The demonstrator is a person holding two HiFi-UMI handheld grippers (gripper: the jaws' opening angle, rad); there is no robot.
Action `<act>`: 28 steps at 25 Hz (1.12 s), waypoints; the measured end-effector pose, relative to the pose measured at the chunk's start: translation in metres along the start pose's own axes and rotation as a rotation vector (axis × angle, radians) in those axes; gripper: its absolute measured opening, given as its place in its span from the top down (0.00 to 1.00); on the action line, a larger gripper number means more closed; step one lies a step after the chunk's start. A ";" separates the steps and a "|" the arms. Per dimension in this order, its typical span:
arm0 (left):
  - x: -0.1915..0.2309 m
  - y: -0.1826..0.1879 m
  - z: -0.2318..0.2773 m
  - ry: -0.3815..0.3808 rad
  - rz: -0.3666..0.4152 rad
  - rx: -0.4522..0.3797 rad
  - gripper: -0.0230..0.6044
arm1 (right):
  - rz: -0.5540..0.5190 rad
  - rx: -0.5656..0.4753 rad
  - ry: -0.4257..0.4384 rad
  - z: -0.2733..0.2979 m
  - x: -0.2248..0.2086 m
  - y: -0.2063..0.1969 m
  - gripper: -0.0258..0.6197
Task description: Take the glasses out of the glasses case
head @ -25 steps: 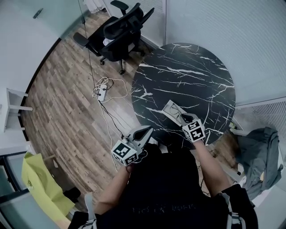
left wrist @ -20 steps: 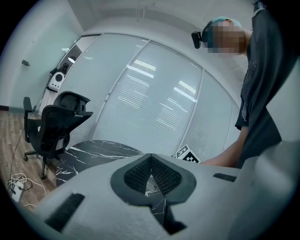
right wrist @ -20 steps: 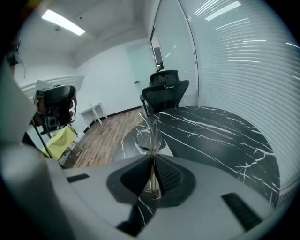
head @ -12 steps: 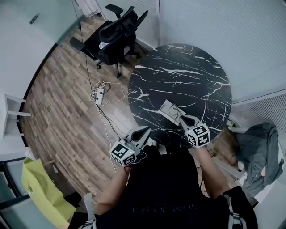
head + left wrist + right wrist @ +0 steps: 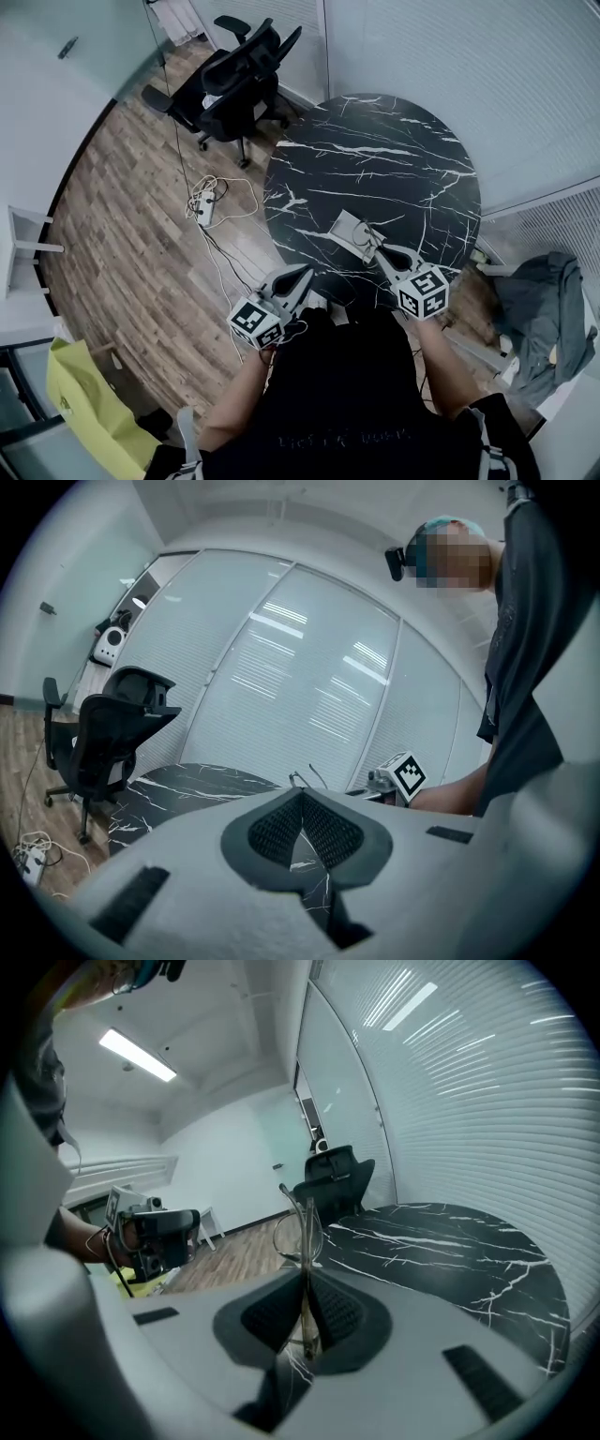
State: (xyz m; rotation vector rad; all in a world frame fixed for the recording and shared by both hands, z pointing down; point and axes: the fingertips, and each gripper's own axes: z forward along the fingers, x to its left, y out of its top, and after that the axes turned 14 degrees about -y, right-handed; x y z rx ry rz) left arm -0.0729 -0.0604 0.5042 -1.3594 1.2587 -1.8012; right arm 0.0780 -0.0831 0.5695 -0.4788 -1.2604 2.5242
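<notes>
An open pale grey glasses case [image 5: 343, 226] lies on the round black marble table [image 5: 375, 150], near its front edge. My right gripper [image 5: 380, 251] is just behind the case, shut on thin-framed glasses [image 5: 367, 238]. In the right gripper view the glasses [image 5: 298, 1230] stand upright, pinched between the jaws [image 5: 305, 1277], above the table. My left gripper [image 5: 302, 274] hangs off the table's front left edge, jaws together and holding nothing [image 5: 300, 803]. From the left gripper view the glasses [image 5: 306, 779] and the right gripper's marker cube [image 5: 405, 773] show in the distance.
A black office chair [image 5: 230, 80] stands on the wood floor beyond the table's left side. A power strip with cables [image 5: 204, 202] lies on the floor. Blinds and glass walls [image 5: 450, 66] close off the far side. A grey cloth heap [image 5: 544, 314] is at right.
My right gripper has drawn back toward the person with the glasses, away from the case. The left gripper has barely moved.
</notes>
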 end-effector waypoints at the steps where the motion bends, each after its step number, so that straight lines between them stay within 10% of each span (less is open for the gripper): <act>1: 0.000 0.000 0.000 -0.002 0.004 0.003 0.93 | -0.003 -0.003 0.005 -0.003 0.002 0.001 0.90; 28: -0.001 0.010 0.003 -0.011 0.031 -0.012 0.93 | 0.187 -0.158 0.113 -0.061 0.017 0.026 0.90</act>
